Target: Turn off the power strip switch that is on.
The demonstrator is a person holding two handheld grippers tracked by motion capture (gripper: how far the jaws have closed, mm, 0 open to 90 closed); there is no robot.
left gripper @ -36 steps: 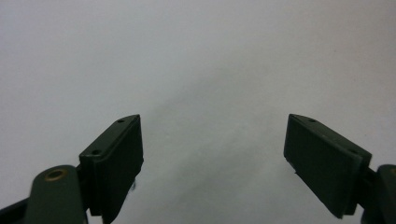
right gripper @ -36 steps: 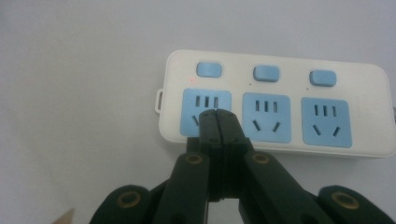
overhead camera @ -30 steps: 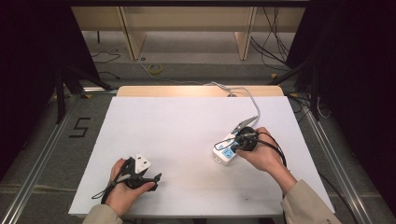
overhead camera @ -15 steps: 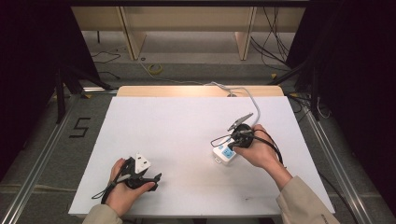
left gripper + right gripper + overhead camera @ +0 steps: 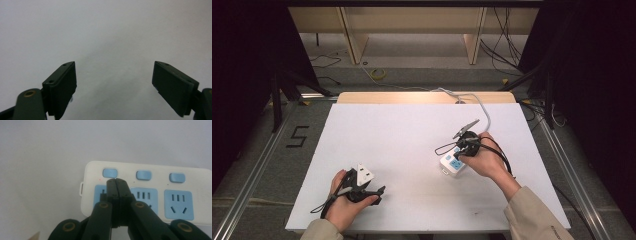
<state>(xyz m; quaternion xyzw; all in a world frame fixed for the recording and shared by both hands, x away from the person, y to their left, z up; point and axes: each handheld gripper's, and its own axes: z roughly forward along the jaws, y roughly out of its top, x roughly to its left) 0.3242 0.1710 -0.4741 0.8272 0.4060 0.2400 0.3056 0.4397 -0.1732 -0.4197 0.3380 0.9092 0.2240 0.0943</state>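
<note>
A white power strip [image 5: 453, 162] with blue sockets and blue switches lies on the white table [image 5: 402, 140], right of centre. In the right gripper view the strip [image 5: 150, 192] shows three switches above three sockets. My right gripper [image 5: 116, 181] is shut with nothing between its jaws. Its tips sit over the leftmost socket, just below the leftmost switch [image 5: 110, 173]; I cannot tell whether they touch. In the high view this right gripper [image 5: 462, 146] hovers on the strip. My left gripper [image 5: 378, 190] rests near the front left edge, open. Its jaws stand wide apart over bare table, left gripper [image 5: 113, 85].
The strip's white cable [image 5: 484, 112] runs back to the table's far edge. A wooden shelf unit [image 5: 412, 25] stands beyond the table, with cables on the floor. Metal rails [image 5: 257, 165] run along both sides.
My right gripper has shifted slightly up and left over the power strip. The left gripper has stayed where it was.
</note>
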